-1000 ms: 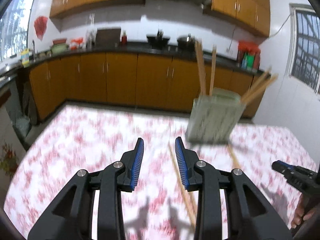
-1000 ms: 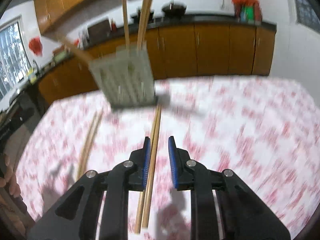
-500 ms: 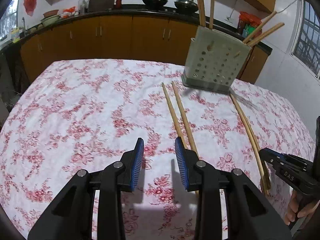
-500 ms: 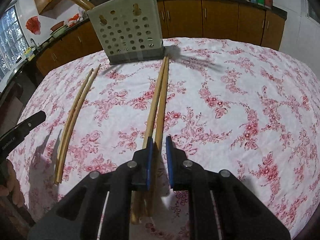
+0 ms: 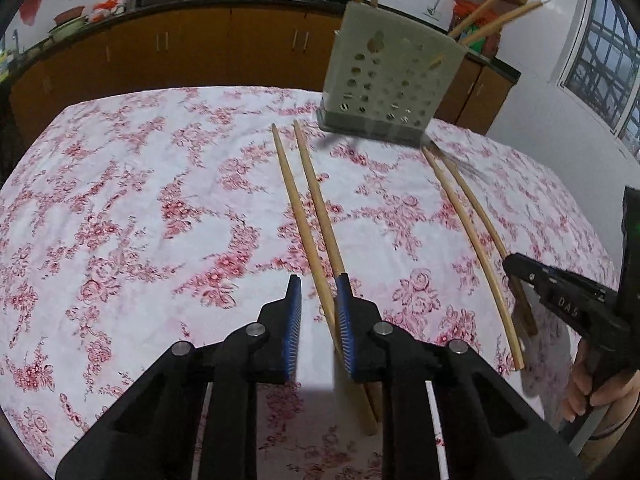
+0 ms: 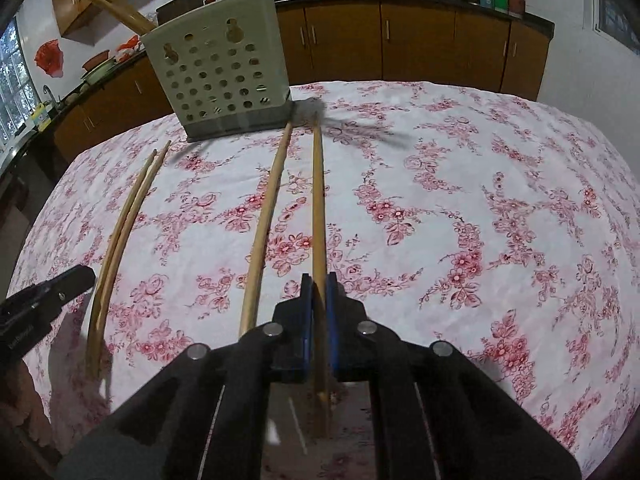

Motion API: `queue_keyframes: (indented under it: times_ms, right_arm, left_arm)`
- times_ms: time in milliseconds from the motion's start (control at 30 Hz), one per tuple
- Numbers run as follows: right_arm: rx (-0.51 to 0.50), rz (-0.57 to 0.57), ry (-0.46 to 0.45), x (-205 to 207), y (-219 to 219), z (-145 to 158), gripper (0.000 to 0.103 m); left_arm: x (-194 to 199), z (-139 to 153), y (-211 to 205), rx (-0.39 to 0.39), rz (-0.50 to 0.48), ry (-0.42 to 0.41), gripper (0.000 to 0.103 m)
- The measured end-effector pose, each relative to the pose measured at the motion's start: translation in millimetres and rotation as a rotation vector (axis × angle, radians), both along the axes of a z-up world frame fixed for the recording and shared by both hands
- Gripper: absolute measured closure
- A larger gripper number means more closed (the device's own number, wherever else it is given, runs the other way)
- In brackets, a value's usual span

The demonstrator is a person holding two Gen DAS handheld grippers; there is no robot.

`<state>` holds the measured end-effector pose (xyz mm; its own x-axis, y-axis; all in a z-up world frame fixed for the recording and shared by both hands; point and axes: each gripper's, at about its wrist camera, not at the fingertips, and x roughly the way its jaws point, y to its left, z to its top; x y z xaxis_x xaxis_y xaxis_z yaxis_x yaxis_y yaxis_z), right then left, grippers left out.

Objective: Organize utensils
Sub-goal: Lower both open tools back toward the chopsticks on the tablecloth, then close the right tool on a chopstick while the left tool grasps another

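Your counter [image 6: 500, 168], draped in a white cloth printed with red roses, carries a pale perforated utensil holder [image 6: 220, 80] at the upper left of the right-wrist frame, with several chopsticks standing and leaning out of its top. Behind it run brown kitchen cabinets [image 6: 420, 40] under a dark worktop with pots and jars.

Four long, light wooden chopsticks lie loose on the cloth in two pairs, all pointing toward the holder. In the left-wrist frame your left tongs [image 5: 318, 300] sit low at the near end of the centre pair [image 5: 308, 200]; the jaws are closing with one stick between the blue pads, its twin running under the right-hand finger, and no firm pinch shows.

In the right-wrist frame your right tongs [image 6: 315, 292] have clamped tight on a single chopstick [image 6: 318, 200], which runs straight up the frame toward the holder's base. Its partner stick [image 6: 266, 216] lies free just left of it. Nothing stands between the sticks and the holder.
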<state>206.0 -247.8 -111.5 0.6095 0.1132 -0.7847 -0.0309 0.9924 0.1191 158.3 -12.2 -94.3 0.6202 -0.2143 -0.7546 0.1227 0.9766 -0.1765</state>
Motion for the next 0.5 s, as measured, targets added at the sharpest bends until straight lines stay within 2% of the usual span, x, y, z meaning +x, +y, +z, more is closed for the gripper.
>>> queue_keyframes:
  times_ms: [300, 433, 500]
  right_arm:
    - [-0.001, 0.001, 0.001, -0.4, 0.2, -0.3, 0.094]
    - [-0.001, 0.005, 0.001, -3.2, 0.1, 0.8, 0.093]
    - [0.001, 0.008, 0.0, -4.9, 0.6, 1.1, 0.093]
  left_arm:
    - [-0.3, -7.5, -8.3, 0.049, -0.008, 0.018, 0.085]
    - [2.4, -8.2, -7.6, 0.064, 0.012, 0.016, 0.093]
    - [3.9, -8.3, -5.2, 0.059, 0.018, 0.017, 0.094]
